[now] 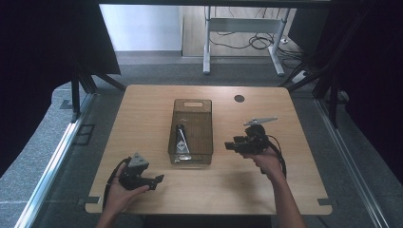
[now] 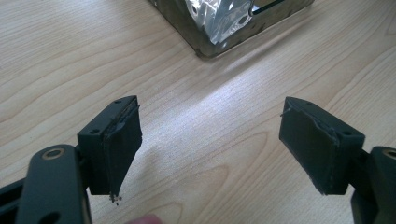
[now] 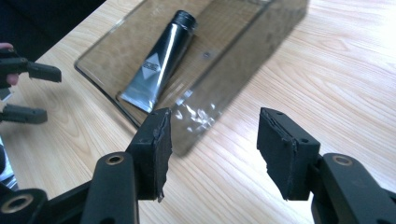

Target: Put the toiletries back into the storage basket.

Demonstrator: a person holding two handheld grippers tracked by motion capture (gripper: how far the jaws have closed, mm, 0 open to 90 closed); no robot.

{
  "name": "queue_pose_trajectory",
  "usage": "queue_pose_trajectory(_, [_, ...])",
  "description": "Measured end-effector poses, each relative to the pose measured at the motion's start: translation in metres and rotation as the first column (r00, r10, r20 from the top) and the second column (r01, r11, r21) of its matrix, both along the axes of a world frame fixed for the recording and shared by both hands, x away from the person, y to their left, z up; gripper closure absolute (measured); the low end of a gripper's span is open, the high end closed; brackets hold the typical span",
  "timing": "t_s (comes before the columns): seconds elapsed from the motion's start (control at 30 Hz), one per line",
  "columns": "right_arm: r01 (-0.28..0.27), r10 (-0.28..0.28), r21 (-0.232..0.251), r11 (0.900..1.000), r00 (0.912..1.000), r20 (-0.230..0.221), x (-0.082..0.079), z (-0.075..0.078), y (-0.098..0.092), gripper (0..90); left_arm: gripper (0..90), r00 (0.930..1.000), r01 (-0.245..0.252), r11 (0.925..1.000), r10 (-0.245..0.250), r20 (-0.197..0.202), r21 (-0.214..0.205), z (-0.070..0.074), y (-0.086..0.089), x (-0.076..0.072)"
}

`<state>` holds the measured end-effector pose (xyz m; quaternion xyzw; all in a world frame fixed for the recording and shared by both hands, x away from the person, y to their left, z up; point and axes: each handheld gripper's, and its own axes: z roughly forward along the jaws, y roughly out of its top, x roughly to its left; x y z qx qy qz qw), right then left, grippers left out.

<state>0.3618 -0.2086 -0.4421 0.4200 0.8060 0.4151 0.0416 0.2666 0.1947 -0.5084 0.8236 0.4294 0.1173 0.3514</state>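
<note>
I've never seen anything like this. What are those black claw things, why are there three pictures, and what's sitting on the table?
A person sits at a wooden table and holds a hand tool with two black jaws in each hand: the left gripper and the right gripper. One picture comes from a camera overhead; the other two come from cameras riding on each gripper, looking along its jaws. On the table stands a clear, smoky plastic bin, and inside it lies a dark tube with a black cap. Both grippers are open and hold nothing; the right one points toward the bin.
</note>
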Motion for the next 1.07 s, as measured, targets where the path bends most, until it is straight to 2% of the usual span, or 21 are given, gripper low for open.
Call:
queue_pose_trajectory(0.27, [0.026, -0.027, 0.016, 0.9995, 0.9996, 0.009, -0.018, -0.021, -0.024, 44.9, 21.2, 0.9999, 0.011, 0.9999, -0.011, -0.002, 0.008, -0.002, -0.004, -0.001])
queue_pose_trajectory(0.43, [0.044, -0.044, -0.028, 0.9986, 0.9989, 0.015, -0.024, -0.036, -0.033, 44.7, 21.2, 1.0000, 0.001, 1.0000, -0.001, -0.005, 0.003, -0.002, -0.002, -0.001])
queue_pose_trajectory(0.53, [0.062, -0.062, -0.013, 0.9980, 0.9981, 0.010, -0.027, -0.045, -0.040, 44.8, 21.2, 1.0000, -0.002, 1.0000, 0.003, -0.006, 0.004, -0.002, -0.001, -0.001])
queue_pose_trajectory(0.6, [0.071, -0.071, -0.030, 0.9970, 0.9973, 0.017, -0.029, -0.050, -0.042, 44.9, 21.2, 1.0000, -0.003, 1.0000, 0.003, -0.007, 0.006, -0.003, -0.001, -0.001])
queue_pose_trajectory(0.77, [0.084, -0.084, -0.059, 0.9947, 0.9964, -0.006, -0.028, -0.068, -0.044, 44.8, 21.2, 0.9999, -0.001, 0.9999, 0.001, -0.010, 0.015, -0.004, -0.004, -0.001])
queue_pose_trajectory(0.8, [0.087, -0.087, -0.069, 0.9938, 0.9962, 0.002, -0.028, -0.069, -0.044, 44.8, 21.2, 1.0000, 0.003, 0.9999, -0.003, -0.009, 0.015, -0.004, -0.004, -0.002])
queue_pose_trajectory(0.97, [0.089, -0.088, -0.042, 0.9951, 0.9958, 0.024, -0.029, -0.065, -0.045, 44.7, 21.2, 1.0000, 0.006, 0.9999, -0.006, -0.005, 0.015, -0.003, -0.005, -0.003])
queue_pose_trajectory(1.07, [0.096, -0.094, -0.053, 0.9940, 0.9950, 0.032, -0.030, -0.066, -0.045, 41.5, 21.2, 1.0000, 0.002, 0.9999, -0.002, -0.006, 0.012, -0.004, -0.004, -0.003])
